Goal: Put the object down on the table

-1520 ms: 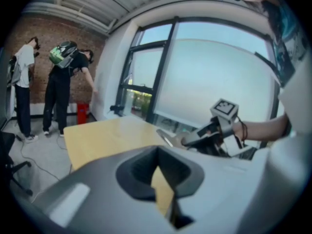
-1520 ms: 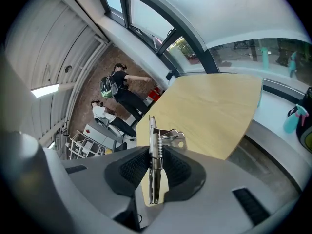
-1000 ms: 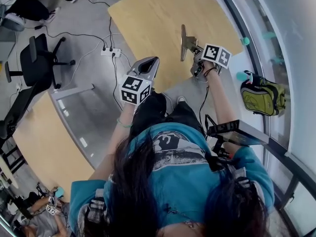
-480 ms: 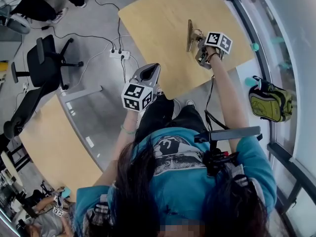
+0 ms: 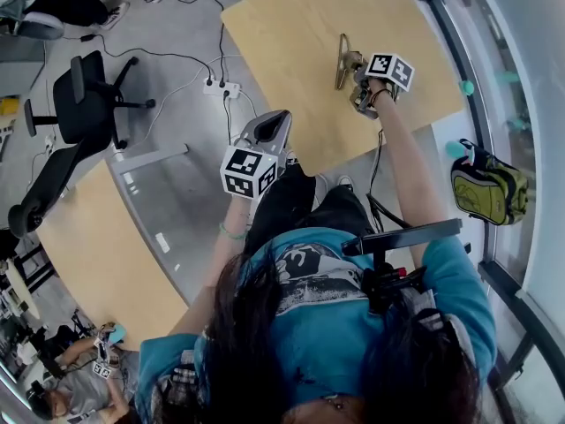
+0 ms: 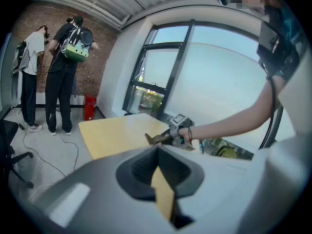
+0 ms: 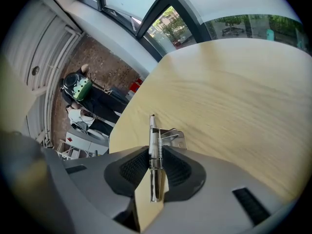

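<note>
Hinge point(image 5: 341, 60) clamped in right hand-held gripper point(image 5: 351, 69), now farther over table point(image 5: 282, 34); left hand-held gripper point(image 5: 270, 120) closed, empty.

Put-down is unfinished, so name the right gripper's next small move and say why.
Probably lower the right gripper straight down. Its jaws are shut on the metal spring clip, held upright over the wooden table and seemingly not yet resting on it.

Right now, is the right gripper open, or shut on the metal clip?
Shut on it. In the right gripper view, the right gripper presses its two jaws on both sides of the metal clip, with the wooden table beyond.
</note>
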The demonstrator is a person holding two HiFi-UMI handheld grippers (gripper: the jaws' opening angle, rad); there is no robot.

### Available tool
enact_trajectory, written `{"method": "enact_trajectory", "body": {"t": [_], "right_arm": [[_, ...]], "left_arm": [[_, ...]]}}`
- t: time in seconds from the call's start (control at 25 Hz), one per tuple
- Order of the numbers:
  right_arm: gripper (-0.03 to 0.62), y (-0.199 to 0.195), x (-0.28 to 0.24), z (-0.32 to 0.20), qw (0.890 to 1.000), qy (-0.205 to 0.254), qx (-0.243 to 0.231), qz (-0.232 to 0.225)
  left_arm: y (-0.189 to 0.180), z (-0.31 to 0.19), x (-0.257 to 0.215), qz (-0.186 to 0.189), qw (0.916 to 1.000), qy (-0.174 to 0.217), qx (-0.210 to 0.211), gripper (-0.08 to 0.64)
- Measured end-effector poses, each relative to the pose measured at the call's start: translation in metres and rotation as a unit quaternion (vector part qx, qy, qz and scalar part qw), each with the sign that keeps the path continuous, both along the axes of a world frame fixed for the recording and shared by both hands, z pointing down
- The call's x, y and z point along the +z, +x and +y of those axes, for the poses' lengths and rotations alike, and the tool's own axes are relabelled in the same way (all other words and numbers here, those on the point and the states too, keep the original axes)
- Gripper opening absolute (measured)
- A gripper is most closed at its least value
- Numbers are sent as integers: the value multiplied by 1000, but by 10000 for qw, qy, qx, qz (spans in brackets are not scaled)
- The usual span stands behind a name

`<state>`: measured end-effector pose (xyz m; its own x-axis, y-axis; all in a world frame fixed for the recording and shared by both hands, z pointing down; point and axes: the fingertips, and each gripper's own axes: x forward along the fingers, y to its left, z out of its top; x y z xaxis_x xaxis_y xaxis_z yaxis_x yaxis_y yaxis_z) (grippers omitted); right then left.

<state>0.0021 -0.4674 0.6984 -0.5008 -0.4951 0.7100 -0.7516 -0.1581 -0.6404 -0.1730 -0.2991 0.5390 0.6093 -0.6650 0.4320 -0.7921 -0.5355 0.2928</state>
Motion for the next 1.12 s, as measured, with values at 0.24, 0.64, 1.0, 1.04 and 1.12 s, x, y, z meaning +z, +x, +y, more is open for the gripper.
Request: {"method": "enact_trajectory", "body": {"t": [0.24, 0.64, 1.0, 1.04, 1.12], "right_arm": [[93, -2, 5, -1, 9996, -3, 94, -249], [111, -1, -6, -4, 9996, 287, 33, 19], [124, 5, -45, 23, 9975, 447, 122, -536], [124, 5, -50, 28, 9971, 477, 121, -579], [124, 8, -62, 37, 9964, 567, 115, -617]], "left_arm": [[-9, 4, 4, 5, 9998, -75, -199, 3], [-11, 9, 5, -29, 9998, -87, -202, 3], [7, 13, 0, -38, 9999, -13, -137, 3], [9, 13, 0, -33, 9999, -14, -123, 3], [17, 14, -1, -24, 10000, -9, -79, 3]]}}
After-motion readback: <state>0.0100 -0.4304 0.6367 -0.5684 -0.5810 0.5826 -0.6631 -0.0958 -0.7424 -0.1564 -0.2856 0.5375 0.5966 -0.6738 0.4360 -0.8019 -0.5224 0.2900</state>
